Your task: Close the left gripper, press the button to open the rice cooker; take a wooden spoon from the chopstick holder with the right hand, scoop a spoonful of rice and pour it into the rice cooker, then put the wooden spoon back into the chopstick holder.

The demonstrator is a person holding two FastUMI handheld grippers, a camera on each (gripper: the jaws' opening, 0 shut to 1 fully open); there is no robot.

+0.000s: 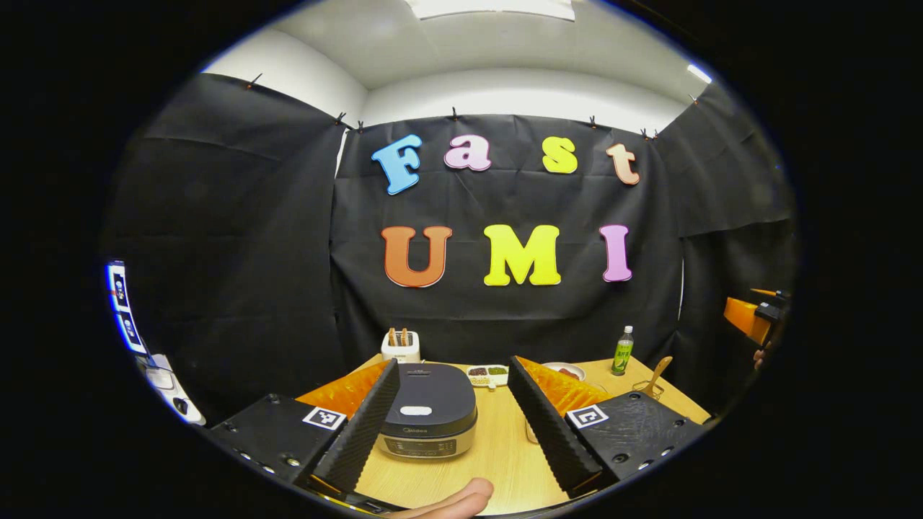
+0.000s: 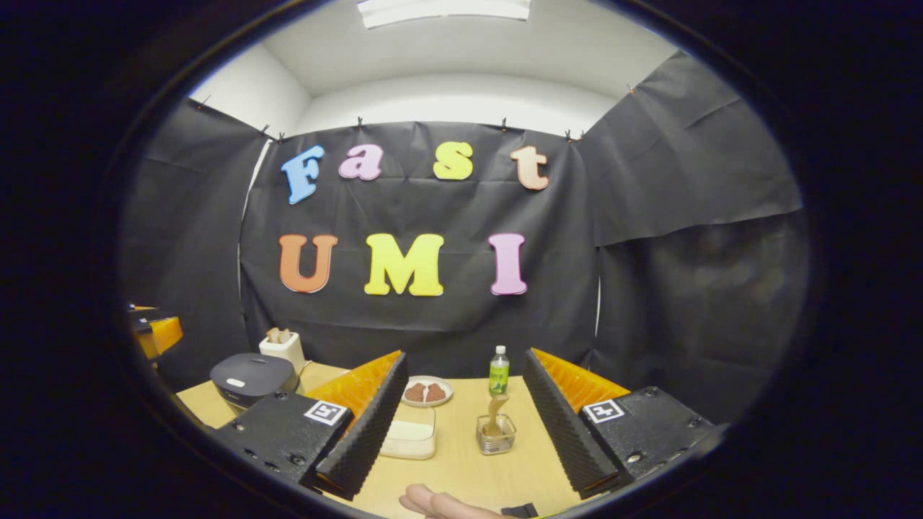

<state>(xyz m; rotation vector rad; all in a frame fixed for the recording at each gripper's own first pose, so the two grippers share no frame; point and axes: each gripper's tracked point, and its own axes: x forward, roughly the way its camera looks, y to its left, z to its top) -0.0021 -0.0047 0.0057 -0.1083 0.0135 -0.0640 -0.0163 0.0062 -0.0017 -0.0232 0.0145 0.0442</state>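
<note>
Your left gripper [image 1: 451, 414] is wide open with nothing between its fingers, hanging above the near edge of the wooden table [image 1: 505, 450]. The rice cooker [image 1: 429, 418] sits right in the gap between them, lid down, with its white button [image 1: 416, 411] on top facing you. Behind it there's a white toaster [image 1: 401, 346] with two slices sticking up, and just beside the cooker's far right corner a small divided dish [image 1: 488, 374] of grains.

Your right gripper [image 2: 461, 425] is spread just as wide, also holding nothing. Between its fingers you can see the chopstick holder [image 2: 496, 435], a little clear square cup, with the wooden spoon [image 2: 496, 412] standing upright in it. Just left of the holder, partly behind the left finger, is a clear container of rice [image 2: 411, 434]. Farther back are a plate [image 2: 427, 393] with brown pieces on it and a green bottle [image 2: 498, 371] near the wall. In the right gripper view the cooker shows far off to the left, well apart from the holder.

A fingertip [image 1: 451, 501] pokes in at the bottom of the left gripper view.
</note>
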